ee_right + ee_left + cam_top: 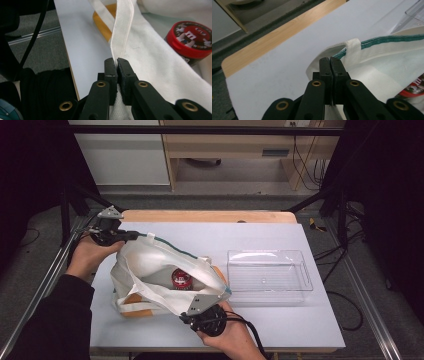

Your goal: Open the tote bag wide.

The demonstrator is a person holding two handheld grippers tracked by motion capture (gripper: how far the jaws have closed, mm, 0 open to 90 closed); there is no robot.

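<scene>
Gripping the white bag [150, 265] rim, both tools, left [131, 236] and right [191, 316], sit clamped over the pale table [280, 320].

Bag [150, 265] matt woven cloth; lid [192, 37] glossy plastic; tray [270, 270] clear plastic.

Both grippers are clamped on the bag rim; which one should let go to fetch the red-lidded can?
Probably right: the right gripper sits nearer the red-lidded can and tray; the left gripper can hold the bag open.
</scene>
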